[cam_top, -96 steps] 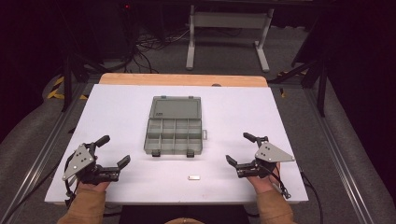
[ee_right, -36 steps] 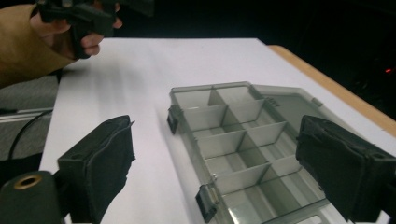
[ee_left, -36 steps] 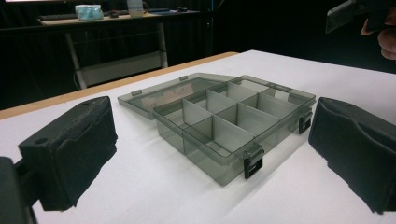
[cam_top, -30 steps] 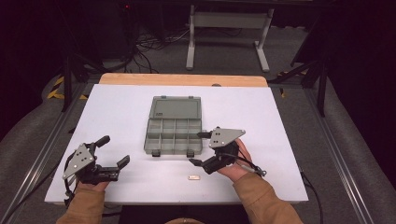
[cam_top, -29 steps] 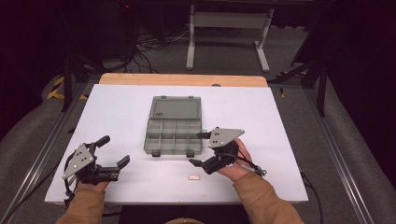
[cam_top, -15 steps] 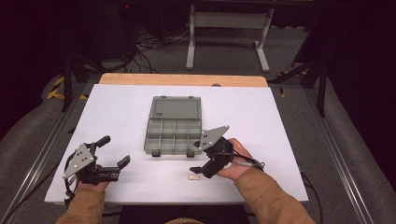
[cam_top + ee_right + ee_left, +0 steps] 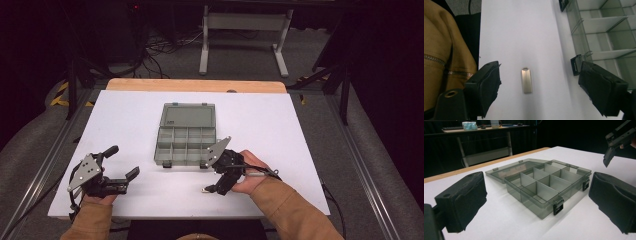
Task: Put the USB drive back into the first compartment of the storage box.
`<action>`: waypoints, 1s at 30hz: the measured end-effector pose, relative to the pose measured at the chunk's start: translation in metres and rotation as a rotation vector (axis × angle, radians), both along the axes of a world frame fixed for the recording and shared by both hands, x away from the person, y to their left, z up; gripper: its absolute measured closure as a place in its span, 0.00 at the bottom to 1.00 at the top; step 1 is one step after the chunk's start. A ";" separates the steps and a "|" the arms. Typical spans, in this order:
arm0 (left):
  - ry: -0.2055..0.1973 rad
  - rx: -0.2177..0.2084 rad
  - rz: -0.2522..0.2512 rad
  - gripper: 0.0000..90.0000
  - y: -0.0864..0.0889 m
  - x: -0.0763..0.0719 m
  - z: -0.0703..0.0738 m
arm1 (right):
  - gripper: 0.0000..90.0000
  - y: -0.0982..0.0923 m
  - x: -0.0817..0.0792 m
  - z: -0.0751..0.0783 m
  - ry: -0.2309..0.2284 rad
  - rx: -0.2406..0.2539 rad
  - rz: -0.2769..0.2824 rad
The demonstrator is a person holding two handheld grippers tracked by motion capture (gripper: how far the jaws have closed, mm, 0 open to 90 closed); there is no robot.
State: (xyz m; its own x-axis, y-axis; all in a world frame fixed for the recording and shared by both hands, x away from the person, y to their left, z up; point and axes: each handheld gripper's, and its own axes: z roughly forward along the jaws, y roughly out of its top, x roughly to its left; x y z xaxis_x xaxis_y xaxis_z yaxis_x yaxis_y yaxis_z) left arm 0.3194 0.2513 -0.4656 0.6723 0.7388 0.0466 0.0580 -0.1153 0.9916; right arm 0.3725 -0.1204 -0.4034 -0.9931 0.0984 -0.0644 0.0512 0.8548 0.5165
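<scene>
A small silver metal piece (image 7: 527,80) lies flat on the white table (image 7: 125,115), just in front of a clear grey compartment box (image 7: 186,134) whose lid is open and lying back. My right gripper (image 7: 216,179) is tipped down over the piece and stands open, with one jaw on each side of it and neither touching it (image 7: 538,73). My left gripper (image 7: 122,161) rests open near the table's front left corner. It faces the box (image 7: 544,185) with nothing between its jaws (image 7: 534,195). The compartments look empty.
The box's two black latches (image 7: 558,205) face the front edge of the table. A wooden strip (image 7: 195,85) runs along the table's far edge. Beyond it are a metal stand (image 7: 242,30) and cables on the floor. A tan sleeve (image 7: 446,50) fills the left of the right gripper view.
My right gripper has moved left from the table's right side to above the small metal piece and has tipped down over it. The left gripper has stayed put.
</scene>
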 end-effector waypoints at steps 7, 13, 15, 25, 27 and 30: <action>0.002 0.000 0.000 0.02 0.000 0.001 0.000 | 0.20 0.006 0.000 -0.005 0.019 -0.068 0.002; 0.005 0.002 0.001 0.02 0.000 0.000 -0.001 | 0.21 0.013 0.001 -0.011 0.045 -0.137 0.001; 0.004 0.001 0.000 0.02 0.000 0.001 -0.001 | 0.23 0.015 0.002 -0.014 0.047 -0.144 0.013; 0.008 0.008 0.000 0.02 0.000 0.001 -0.001 | 0.37 0.022 0.001 -0.024 0.045 -0.217 0.026; 0.008 0.007 0.000 0.02 0.000 0.001 -0.001 | 0.40 0.023 0.000 -0.026 0.045 -0.229 0.028; 0.008 0.009 -0.001 0.02 0.000 0.001 -0.001 | 0.44 0.025 0.000 -0.030 0.048 -0.253 0.030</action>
State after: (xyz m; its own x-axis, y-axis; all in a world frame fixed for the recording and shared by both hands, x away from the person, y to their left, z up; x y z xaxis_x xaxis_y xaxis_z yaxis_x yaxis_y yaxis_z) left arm 0.3201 0.2514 -0.4663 0.6731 0.7380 0.0478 0.0658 -0.1242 0.9901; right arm 0.3726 -0.0956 -0.4336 -0.9978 0.0552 -0.0362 0.0427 0.9580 0.2837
